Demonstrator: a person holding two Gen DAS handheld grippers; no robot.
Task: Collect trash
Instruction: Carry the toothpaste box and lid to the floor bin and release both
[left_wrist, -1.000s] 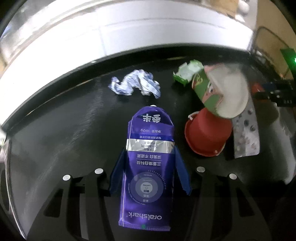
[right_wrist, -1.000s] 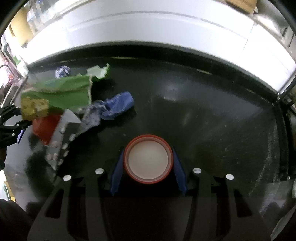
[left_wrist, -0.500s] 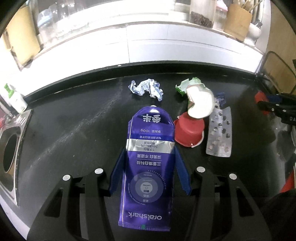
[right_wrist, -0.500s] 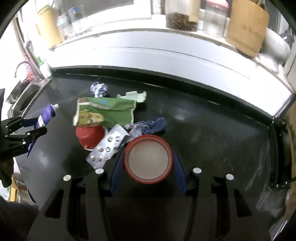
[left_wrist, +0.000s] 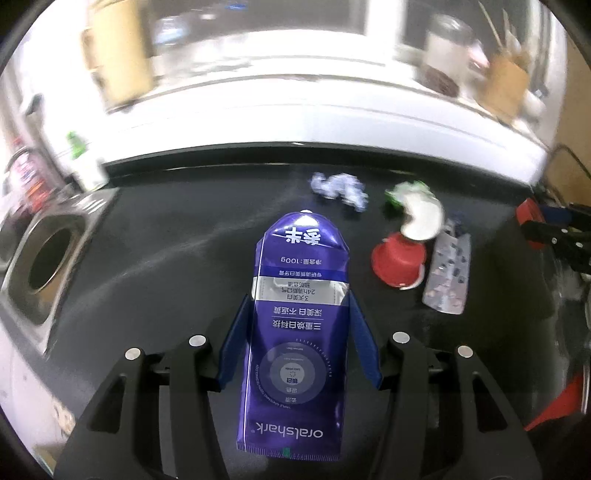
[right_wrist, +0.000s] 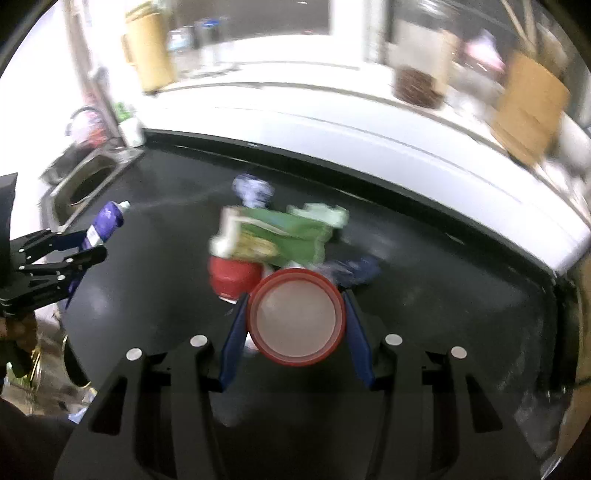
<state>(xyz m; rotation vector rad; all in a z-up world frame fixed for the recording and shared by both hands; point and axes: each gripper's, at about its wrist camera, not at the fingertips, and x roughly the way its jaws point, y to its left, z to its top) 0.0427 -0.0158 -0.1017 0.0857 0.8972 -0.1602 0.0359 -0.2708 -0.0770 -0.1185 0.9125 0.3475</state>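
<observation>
Left wrist view: left gripper (left_wrist: 301, 325) pinches the purple toothpaste tube (left_wrist: 297, 332) between its pads; right gripper (right_wrist: 295, 321) clamps a red-rimmed cup (right_wrist: 296, 316). Remaining litter lies ahead on the black counter (left_wrist: 166, 240). Keep both grips firm while carrying to the bin.

Glossy purple plastic toothpaste tube (left_wrist: 299, 328); glossy black countertop (left_wrist: 166, 251).

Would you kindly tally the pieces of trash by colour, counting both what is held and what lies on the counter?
Purple: 1, tube, held
Red: 2, cups, one held, one lying
Green: 2, bag, scrap
Blue: 1, wrapper
Blue-white: 1, wad
Silver: 1, blister pack
Total: 8
</observation>
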